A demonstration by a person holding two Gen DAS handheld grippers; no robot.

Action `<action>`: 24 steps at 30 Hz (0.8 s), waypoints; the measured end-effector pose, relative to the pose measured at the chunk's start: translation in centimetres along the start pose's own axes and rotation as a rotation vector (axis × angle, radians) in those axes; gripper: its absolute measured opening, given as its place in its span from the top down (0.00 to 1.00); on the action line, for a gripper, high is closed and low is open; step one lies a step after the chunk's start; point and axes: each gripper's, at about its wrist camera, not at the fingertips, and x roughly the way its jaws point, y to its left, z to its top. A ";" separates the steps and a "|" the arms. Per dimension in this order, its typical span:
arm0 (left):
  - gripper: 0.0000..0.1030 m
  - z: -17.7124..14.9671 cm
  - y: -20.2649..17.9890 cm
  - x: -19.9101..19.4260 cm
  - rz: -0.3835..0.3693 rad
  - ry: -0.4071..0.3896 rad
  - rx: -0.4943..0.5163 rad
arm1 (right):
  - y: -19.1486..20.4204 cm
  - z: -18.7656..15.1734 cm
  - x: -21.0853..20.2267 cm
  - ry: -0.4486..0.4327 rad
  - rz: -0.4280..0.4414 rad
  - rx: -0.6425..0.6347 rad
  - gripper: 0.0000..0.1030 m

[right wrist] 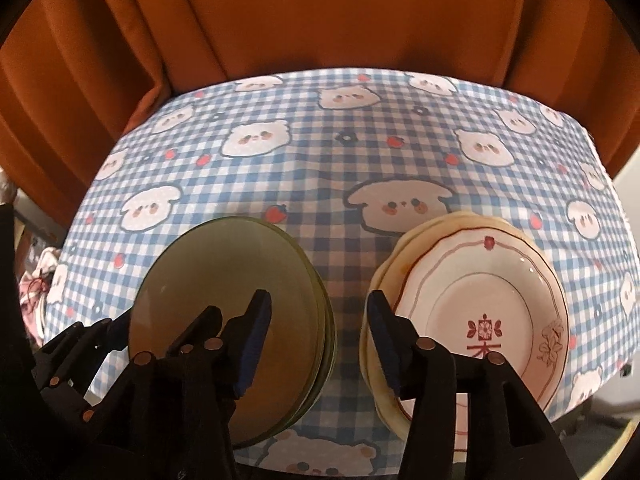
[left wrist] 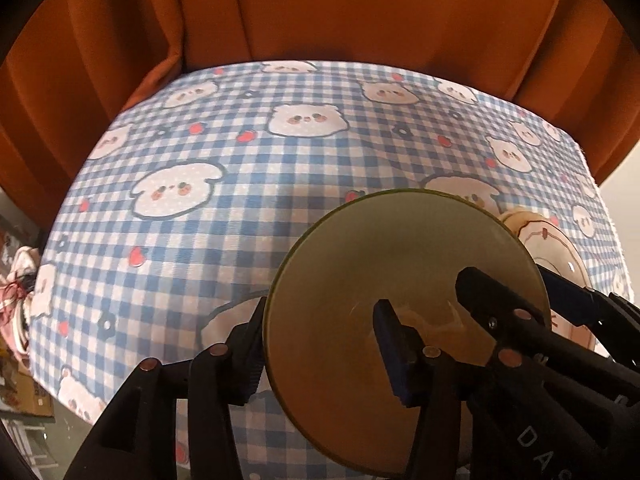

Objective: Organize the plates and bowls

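Currently, two stacks sit near the front edge of the checked tablecloth (right wrist: 320,152): green plates (right wrist: 224,300) to the left, white plates (right wrist: 480,312) to the right, apart with cloth showing between them.

Left gripper (left wrist: 320,356): jaws apart, straddling the near-left rim of the green plates (left wrist: 400,280), one finger outside the rim and one over the top plate's face. No pad visibly presses on it, so nothing is held.

Right gripper (right wrist: 320,344): jaws apart, hanging over the gap between the stacks; its left finger overlaps the green rim, its right finger the white rim (contact with either cannot be told). Nothing is held.

Handling judgement:
- Green plates look glassy, flat and thin-rimmed: stiff, smooth, probably slippery and breakable. Best taken at the rim, pads above and below the edge.
- White plates look like glazed ceramic with a scalloped, raised lip: heavier as a stack, chip-prone. The lip offers better purchase; take one plate at a time.
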 end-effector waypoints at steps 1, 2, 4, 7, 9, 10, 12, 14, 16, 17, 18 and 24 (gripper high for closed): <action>0.48 0.1 0.1 0.2 -0.015 0.007 0.008 | 0.0 0.0 0.1 0.004 -0.009 0.009 0.44; 0.47 0.1 0.3 0.4 -0.028 0.013 0.014 | 0.1 0.0 0.2 0.008 -0.019 0.018 0.44; 0.44 0.1 0.6 0.9 -0.061 0.031 0.021 | 0.3 0.0 0.5 0.023 -0.040 0.037 0.44; 0.43 0.1 1.2 1.8 -0.099 0.060 0.026 | 0.5 -0.2 1.1 0.049 -0.066 0.065 0.44; 0.43 0.2 1.5 2.3 -0.126 0.076 0.028 | 0.6 -0.3 1.7 0.069 -0.079 0.087 0.44; 0.44 0.2 1.6 2.3 -0.143 0.075 0.028 | 0.6 -0.3 1.8 0.075 -0.084 0.094 0.44; 0.44 0.4 1.8 2.5 -0.175 0.080 0.032 | 0.8 -0.3 2.1 0.078 -0.094 0.115 0.44; 0.47 0.5 1.9 2.7 -0.206 0.090 0.036 | 1.0 -0.3 2.3 0.081 -0.104 0.130 0.44; 0.49 0.7 1.9 2.8 -0.236 0.102 0.042 | 1.0 -0.2 2.4 0.087 -0.104 0.152 0.44; 0.49 0.7 1.9 2.8 -0.242 0.109 0.041 | 1.0 -0.2 2.5 0.087 -0.101 0.162 0.44; 0.49 0.7 1.9 2.8 -0.248 0.113 0.046 | 0.9 -0.3 2.5 0.087 -0.097 0.173 0.44; 0.49 0.6 1.7 2.3 -0.247 0.123 0.072 | 0.5 -0.7 2.9 0.104 -0.040 0.238 0.44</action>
